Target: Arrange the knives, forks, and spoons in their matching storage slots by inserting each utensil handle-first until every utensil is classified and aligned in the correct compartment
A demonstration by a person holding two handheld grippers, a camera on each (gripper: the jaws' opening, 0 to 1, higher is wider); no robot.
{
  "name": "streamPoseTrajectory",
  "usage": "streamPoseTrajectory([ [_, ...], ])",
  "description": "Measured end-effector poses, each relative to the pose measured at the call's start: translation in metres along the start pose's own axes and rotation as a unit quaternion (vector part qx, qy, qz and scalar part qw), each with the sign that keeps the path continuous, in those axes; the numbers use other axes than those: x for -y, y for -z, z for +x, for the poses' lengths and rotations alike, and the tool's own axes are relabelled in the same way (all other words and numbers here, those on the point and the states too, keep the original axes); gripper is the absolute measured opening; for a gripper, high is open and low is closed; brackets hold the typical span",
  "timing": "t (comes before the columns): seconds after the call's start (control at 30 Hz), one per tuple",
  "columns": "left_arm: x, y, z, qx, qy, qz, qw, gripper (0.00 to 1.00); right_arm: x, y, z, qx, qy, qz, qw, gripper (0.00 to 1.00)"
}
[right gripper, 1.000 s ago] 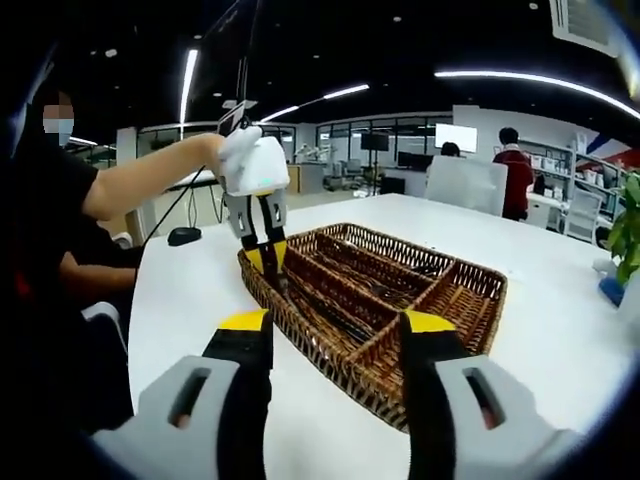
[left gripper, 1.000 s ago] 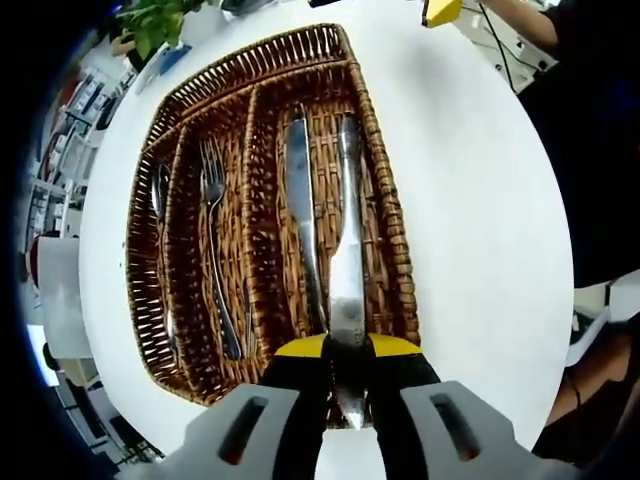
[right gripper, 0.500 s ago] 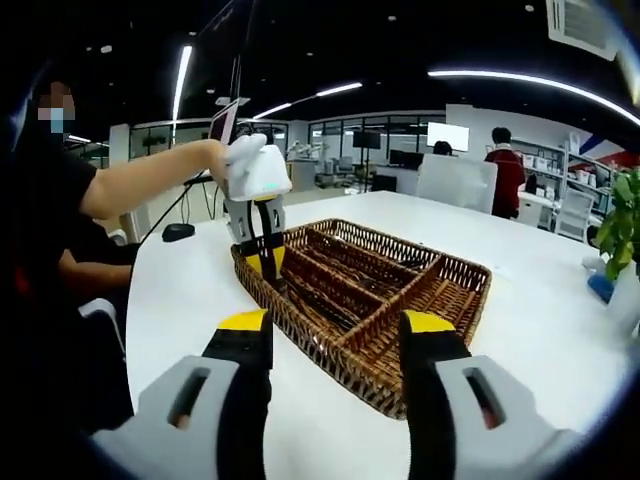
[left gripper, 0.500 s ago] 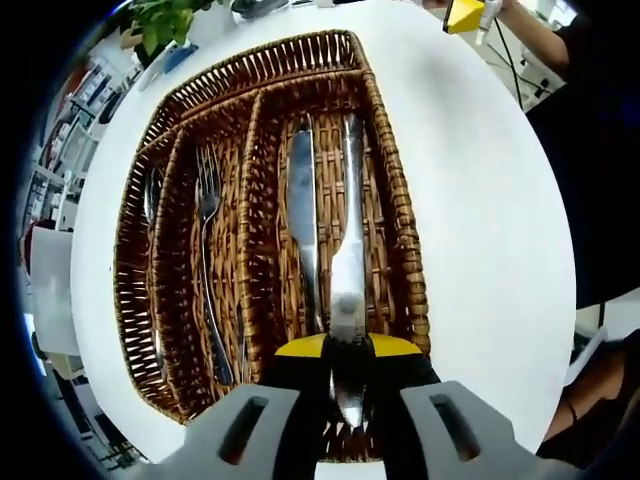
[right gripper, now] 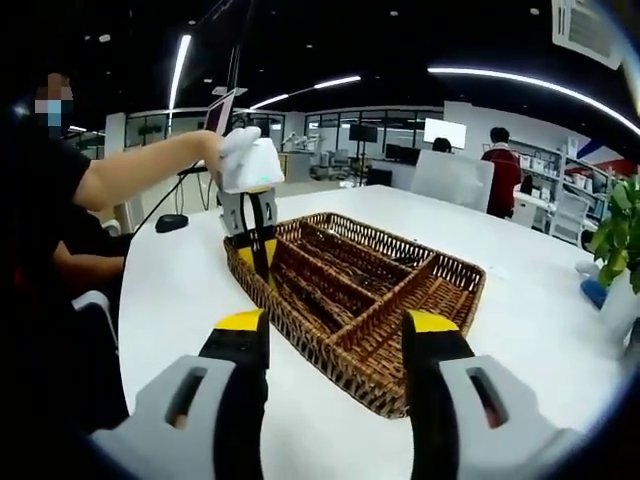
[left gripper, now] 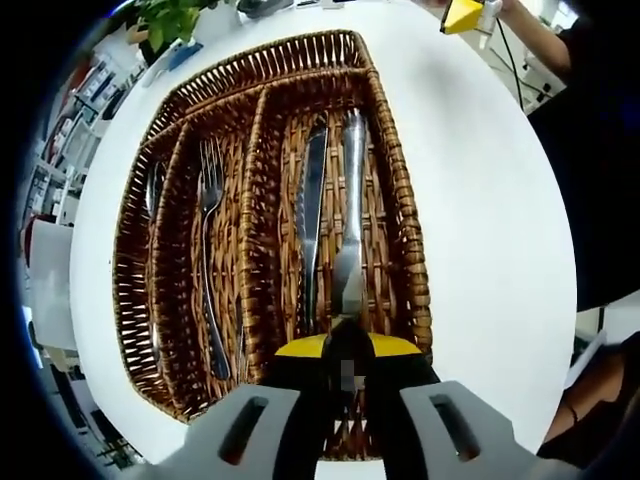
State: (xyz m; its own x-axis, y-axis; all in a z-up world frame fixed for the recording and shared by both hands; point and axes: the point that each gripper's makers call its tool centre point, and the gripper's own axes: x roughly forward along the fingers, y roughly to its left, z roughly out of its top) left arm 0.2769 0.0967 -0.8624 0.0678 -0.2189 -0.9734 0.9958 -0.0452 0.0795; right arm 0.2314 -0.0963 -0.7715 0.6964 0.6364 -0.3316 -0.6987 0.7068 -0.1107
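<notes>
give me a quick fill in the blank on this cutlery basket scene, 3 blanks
1. The left hand-held gripper is shut on a ____.
2. That compartment of the wicker basket holds ____ knives.
3. The fork lies one compartment to the ____ of the knives in the left gripper view.

Missing words: knife; two; left

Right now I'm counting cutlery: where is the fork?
In the left gripper view the fork lies lengthwise in the basket's narrow slot, left of the two knives' wide compartment.
</notes>
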Motion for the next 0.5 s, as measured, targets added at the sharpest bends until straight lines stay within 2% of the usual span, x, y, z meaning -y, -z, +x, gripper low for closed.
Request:
streamPoseTrajectory([
  [0.13,0.002,0.000,-0.007,0.013,0.003,0.001,0.9999,0.14,0.001,-0.002,0.001,-0.002,0.000,0.000,1.0000,0.55],
  [0.23,0.004,-0.001,-0.011,0.025,0.002,0.000,0.9997,0.14,0.002,0.002,0.004,-0.015,0.002,0.002,0.9999,0.57],
  [0.4,0.002,-0.004,-0.021,0.056,-0.022,-0.016,0.9981,0.16,0.004,0.007,0.005,-0.030,0.008,-0.004,0.9995,0.58],
  [0.5,0.000,-0.007,-0.026,0.072,-0.036,-0.043,0.9959,0.20,0.005,0.007,0.007,-0.033,0.007,-0.001,0.9994,0.59],
])
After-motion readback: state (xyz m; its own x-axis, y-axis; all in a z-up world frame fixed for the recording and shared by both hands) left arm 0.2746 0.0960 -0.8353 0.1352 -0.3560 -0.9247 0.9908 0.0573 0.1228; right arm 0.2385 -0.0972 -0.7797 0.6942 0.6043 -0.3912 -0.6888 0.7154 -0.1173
